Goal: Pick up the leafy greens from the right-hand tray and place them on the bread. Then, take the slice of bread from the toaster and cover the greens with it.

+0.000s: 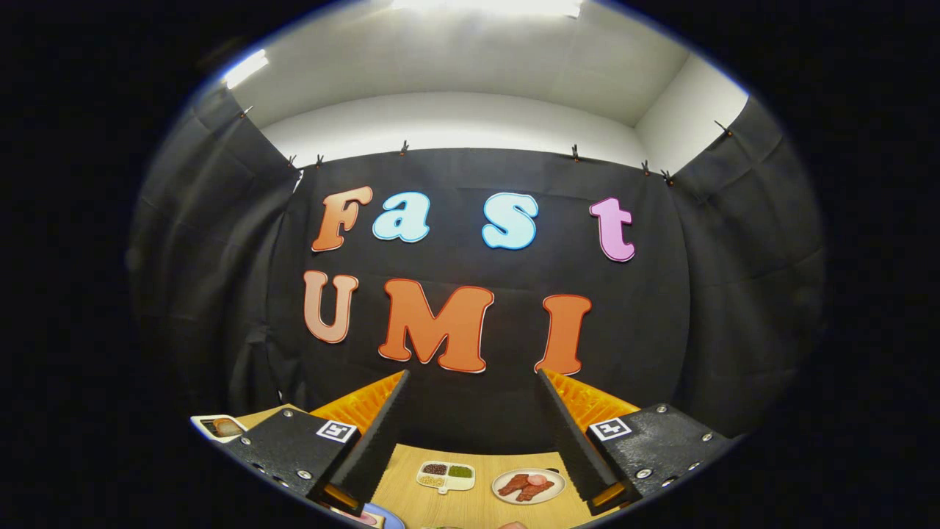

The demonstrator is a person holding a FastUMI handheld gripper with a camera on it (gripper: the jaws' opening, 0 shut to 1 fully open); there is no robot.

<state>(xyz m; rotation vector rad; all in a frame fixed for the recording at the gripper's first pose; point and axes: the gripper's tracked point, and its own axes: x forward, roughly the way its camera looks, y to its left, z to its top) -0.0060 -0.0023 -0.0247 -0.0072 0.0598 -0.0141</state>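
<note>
The gripper (470,382) was found held high and level, its two fingers spread wide apart with nothing between them but the dark booth wall beyond. No object was gripped or touched.

The table (470,507) was seen below and beyond the fingers, so the working area lay downward from the gripper; a tilt or descent is judged necessary before any pick.

Between the fingers, on the tabletop, a small divided dish (446,475) holding dark, green and pale fillings was noted, and just beside it, towards the right finger, a round plate of meat slices (529,486). Beneath the left finger, the rim of a blue plate (389,519) was partly seen; its contents could not be made out clearly. Outside the left finger, a white tray (218,427) with a brownish item was observed at the table's far corner.

The leafy greens, the right-hand tray and the toaster could not be identified with certainty; only slivers of objects were visible at the near table edge. Their bearing and long axis could therefore not be stated.

No obstruction was seen around the fingers.
</note>
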